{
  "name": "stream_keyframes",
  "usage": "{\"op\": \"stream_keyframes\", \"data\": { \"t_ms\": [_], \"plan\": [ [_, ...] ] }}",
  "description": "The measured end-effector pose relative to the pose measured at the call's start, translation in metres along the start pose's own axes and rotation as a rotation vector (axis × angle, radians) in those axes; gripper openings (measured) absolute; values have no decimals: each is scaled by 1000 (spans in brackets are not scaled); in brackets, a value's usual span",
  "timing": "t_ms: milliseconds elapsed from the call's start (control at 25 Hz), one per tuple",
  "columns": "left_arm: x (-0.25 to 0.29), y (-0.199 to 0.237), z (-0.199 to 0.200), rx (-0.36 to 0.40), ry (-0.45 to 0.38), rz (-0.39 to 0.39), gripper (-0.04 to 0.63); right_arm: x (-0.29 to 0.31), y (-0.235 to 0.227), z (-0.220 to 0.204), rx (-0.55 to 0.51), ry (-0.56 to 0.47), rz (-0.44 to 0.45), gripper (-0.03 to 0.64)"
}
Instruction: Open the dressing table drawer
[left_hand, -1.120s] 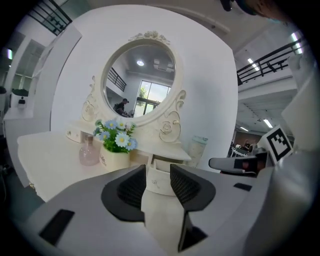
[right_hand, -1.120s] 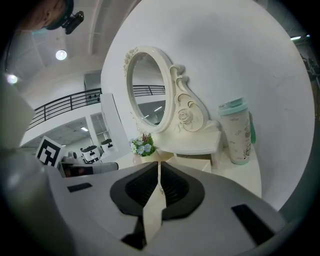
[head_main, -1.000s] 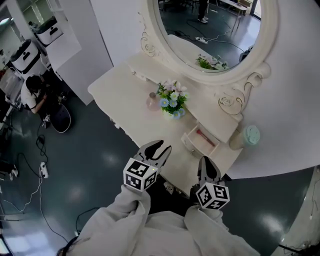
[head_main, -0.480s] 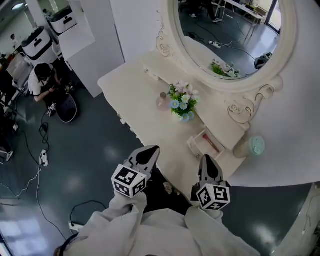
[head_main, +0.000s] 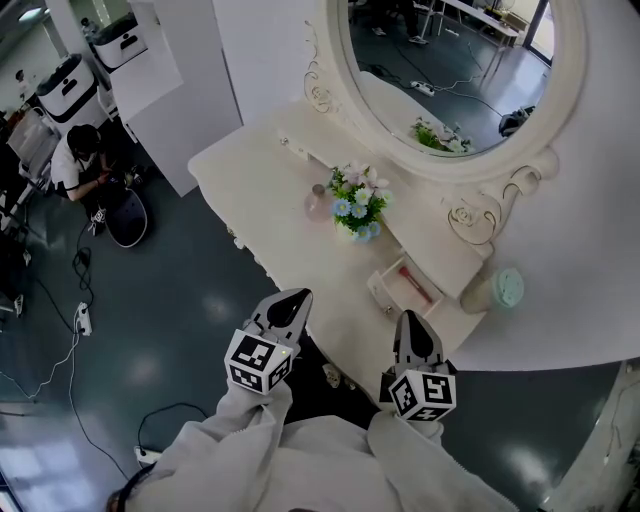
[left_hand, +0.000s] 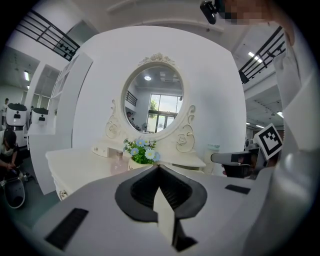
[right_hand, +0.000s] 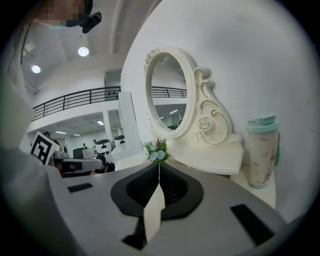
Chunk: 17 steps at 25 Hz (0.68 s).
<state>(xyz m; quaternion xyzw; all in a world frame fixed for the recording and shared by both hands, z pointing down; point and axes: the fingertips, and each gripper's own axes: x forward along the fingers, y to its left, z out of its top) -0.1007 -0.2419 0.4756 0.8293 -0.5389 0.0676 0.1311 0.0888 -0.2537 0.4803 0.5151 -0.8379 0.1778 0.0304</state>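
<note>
Cream dressing-table worktop (head_main: 265, 185) under an oval mirror (head_main: 450, 75), small drawer (head_main: 402, 286) standing pulled out near its right end, just ahead of the right hand-held gripper (head_main: 412, 325), jaws shut and empty, left hand-held gripper (head_main: 290, 300) further left by the front edge, jaws just closed on nothing.

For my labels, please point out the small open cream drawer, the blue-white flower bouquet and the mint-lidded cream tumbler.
small open cream drawer (head_main: 384, 296), head view, front panel
blue-white flower bouquet (head_main: 355, 200), head view, blossoms
mint-lidded cream tumbler (head_main: 506, 287), head view, lid
</note>
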Motion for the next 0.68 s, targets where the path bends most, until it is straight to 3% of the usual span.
{"op": "stream_keyframes", "data": {
  "t_ms": [680],
  "plan": [
    [12, -8, 2, 24, -8, -53, 15, 4, 0, -2, 19, 10, -16, 34]
  ]
}}
